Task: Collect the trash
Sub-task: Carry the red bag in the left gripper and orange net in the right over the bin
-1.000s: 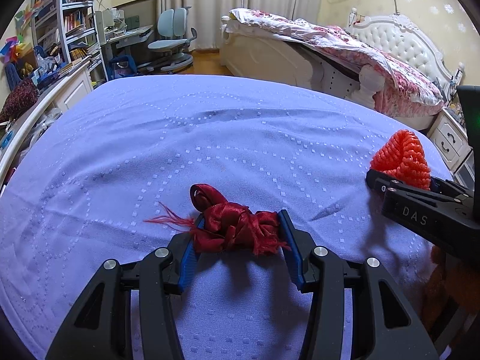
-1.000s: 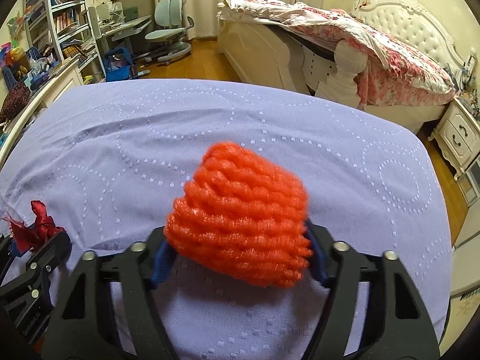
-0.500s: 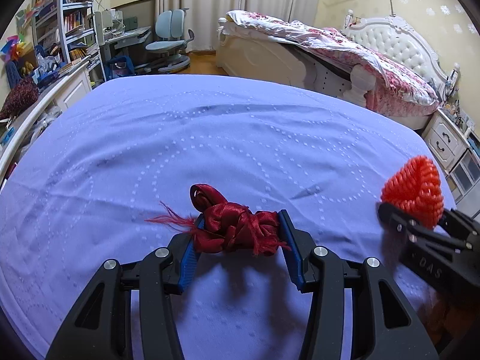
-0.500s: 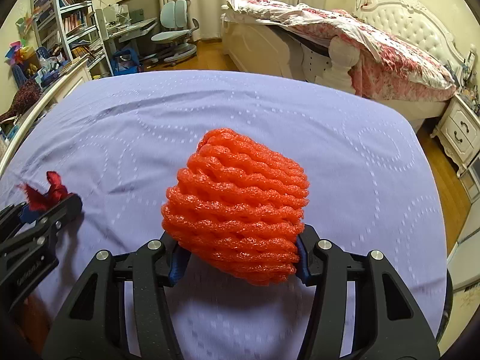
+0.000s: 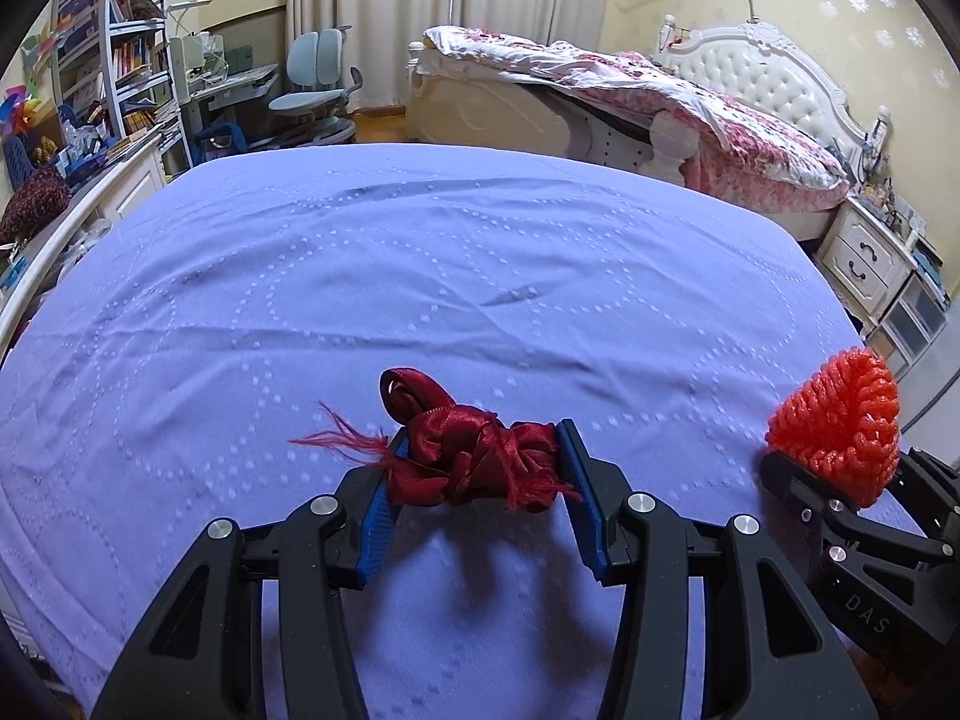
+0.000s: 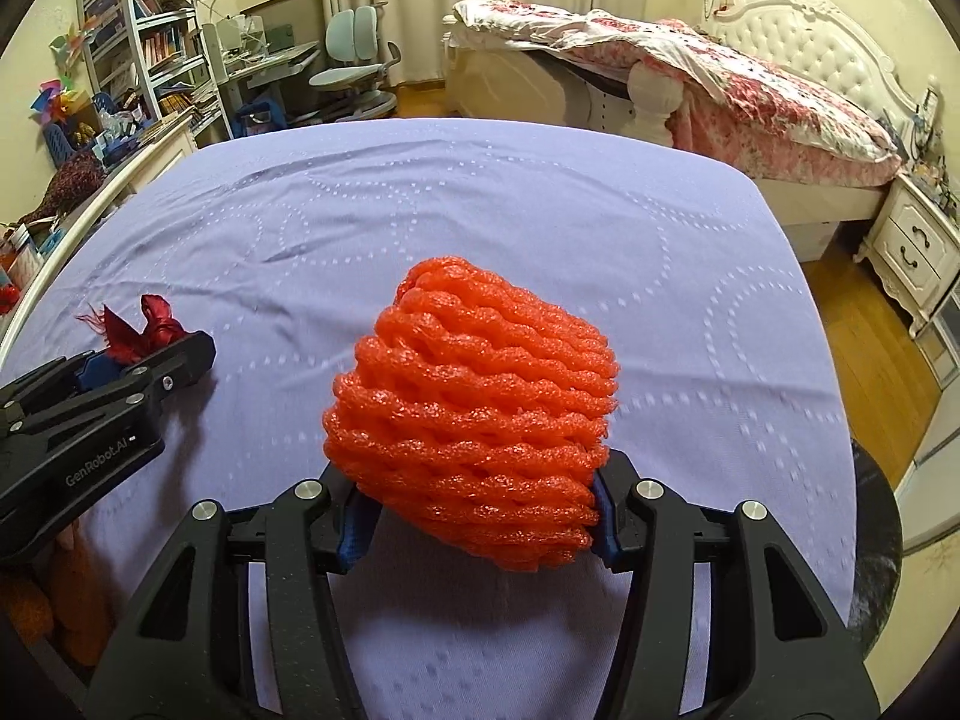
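Since a second ago, swung a little leftward with the right gripper (image 6: pixel 480 516), so that more wooden floor (image 6: pixel 870 324) and the lilac bedspread (image 5: pixel 420 276)'s right edge show; carried lower and farther right in the left wrist view, near the bedspread's right front corner. Left gripper (image 5: pixel 477 468) unchanged in its grip, same bundle at the same spot between the blue pads (image 5: pixel 378 516).

Closed partway on a crumpled dark red satin ribbon (image 5: pixel 474 456), pressed between both pads; long axis crosswise from pad to pad, a loop standing up at its left end and frayed threads pointing left. Held above the bedspread near its front edge, with a shadow beneath.

Closed partway on an orange foam fruit net (image 6: pixel 474 414), squeezed at its base; long axis tilted up and away from the gripper, leaning left, narrower end farthest away. Held over the right front part of the bedspread.

Beyond the bedspread's far edge: a white tufted bed (image 5: pixel 750 78) with pink floral bedding, a light blue desk chair (image 5: pixel 312 90), a bookshelf (image 5: pixel 120 48) on the left, a white nightstand (image 6: pixel 912 246) on the right.
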`<action>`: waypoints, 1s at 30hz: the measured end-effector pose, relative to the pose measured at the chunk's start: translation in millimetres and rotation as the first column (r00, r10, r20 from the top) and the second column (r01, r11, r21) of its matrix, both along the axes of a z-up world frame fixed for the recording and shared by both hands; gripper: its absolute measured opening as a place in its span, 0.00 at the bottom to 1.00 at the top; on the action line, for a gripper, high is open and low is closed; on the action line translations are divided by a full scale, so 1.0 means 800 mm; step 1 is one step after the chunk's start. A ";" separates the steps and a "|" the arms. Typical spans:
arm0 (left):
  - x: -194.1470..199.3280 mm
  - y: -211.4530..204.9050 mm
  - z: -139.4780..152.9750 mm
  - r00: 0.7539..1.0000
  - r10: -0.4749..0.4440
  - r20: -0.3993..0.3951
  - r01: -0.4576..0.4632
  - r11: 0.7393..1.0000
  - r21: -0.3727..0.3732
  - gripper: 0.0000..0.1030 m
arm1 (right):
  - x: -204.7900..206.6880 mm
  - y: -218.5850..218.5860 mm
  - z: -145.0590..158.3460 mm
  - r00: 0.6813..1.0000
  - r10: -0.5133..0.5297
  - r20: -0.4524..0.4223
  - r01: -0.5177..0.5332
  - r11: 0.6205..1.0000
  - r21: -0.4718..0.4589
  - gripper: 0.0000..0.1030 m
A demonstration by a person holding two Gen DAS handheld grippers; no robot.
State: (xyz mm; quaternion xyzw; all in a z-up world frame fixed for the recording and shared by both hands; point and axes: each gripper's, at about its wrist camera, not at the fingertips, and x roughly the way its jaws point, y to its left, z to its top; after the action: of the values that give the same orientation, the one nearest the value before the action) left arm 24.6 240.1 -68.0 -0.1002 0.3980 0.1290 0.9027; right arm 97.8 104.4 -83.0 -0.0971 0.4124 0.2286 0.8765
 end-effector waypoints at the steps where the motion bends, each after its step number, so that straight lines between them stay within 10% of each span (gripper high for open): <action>1: -0.003 -0.004 0.000 1.000 -0.006 0.000 0.006 1.000 0.000 0.47 | -0.005 -0.006 0.001 1.000 -0.004 0.002 0.004 1.000 0.004 0.52; 30: -0.035 -0.128 0.011 0.985 -0.164 0.048 0.163 0.986 0.015 0.47 | -0.070 -0.140 0.017 0.986 -0.146 0.078 0.140 0.987 0.079 0.52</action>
State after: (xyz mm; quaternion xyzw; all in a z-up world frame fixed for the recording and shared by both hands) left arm -3.4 137.7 -59.3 -0.0652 0.3819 0.0542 0.9203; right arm 41.6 -7.4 -69.5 -0.0444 0.3728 0.1757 0.9100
